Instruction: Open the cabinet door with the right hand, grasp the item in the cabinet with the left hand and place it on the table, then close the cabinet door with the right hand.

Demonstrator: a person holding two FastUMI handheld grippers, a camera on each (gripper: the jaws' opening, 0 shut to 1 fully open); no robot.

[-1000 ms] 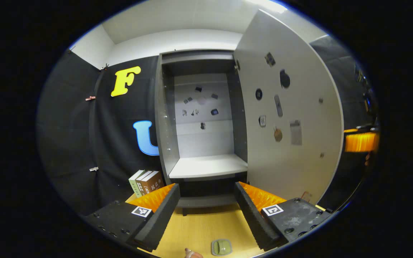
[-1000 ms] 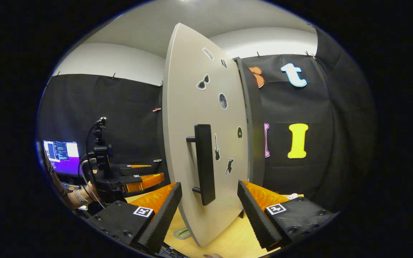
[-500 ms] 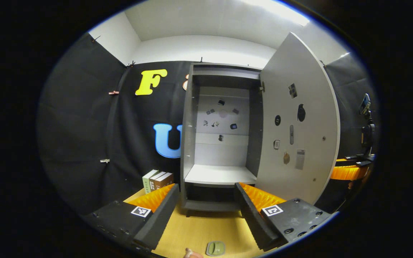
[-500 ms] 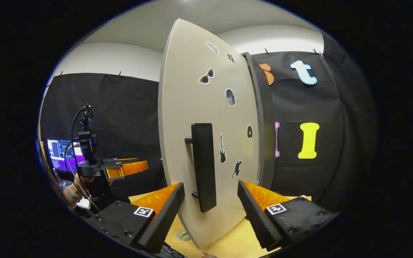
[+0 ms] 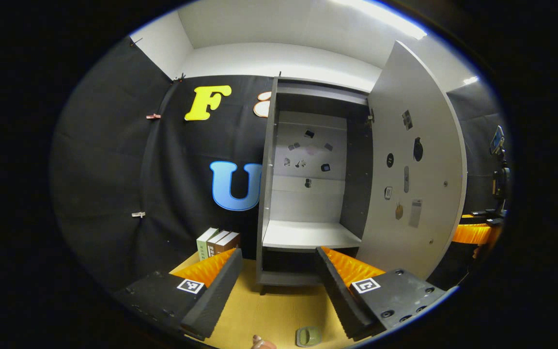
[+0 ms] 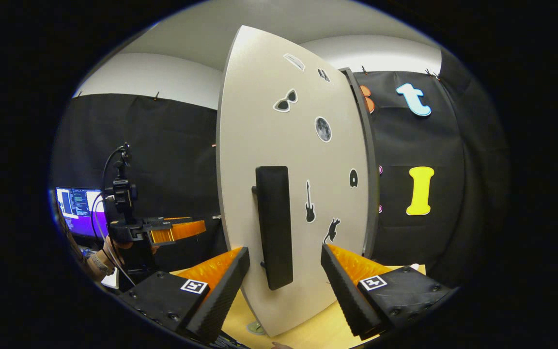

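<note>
In the left gripper view, the left tool [image 5: 274, 291] is hanging over the yellow worktop [image 5: 279, 310] with its two fingers spread wide and nothing between them. Right below it, close to the camera, a small green item [image 5: 308, 336] is lying flat on the worktop. It is sitting in the gap between the two fingers but is not touching them. A little round brown thing [image 5: 259, 343] is peeking in just beside it at the bottom edge; I cannot tell what it is.

A bit farther back, the grey cabinet [image 5: 267, 194] is standing on the worktop. Its door [image 5: 414, 184] is swinging open to the right, with small stickers on the inside. The white shelf [image 5: 308, 235] inside is looking bare. Three books [image 5: 216, 241] are standing upright just left of the cabinet, against the black cloth wall [image 5: 114, 169].

In the right gripper view, the right tool [image 6: 284, 286] is also spread wide. The long black handle [image 6: 273, 225] on the outside of the door [image 6: 298, 145] is sitting in the gap between the fingers, but the fingers are not pressing on it. Far off to the left, a hand [image 6: 107, 247] is holding the left tool [image 6: 162, 231], and a bright screen [image 6: 78, 208] is glowing behind it.
</note>
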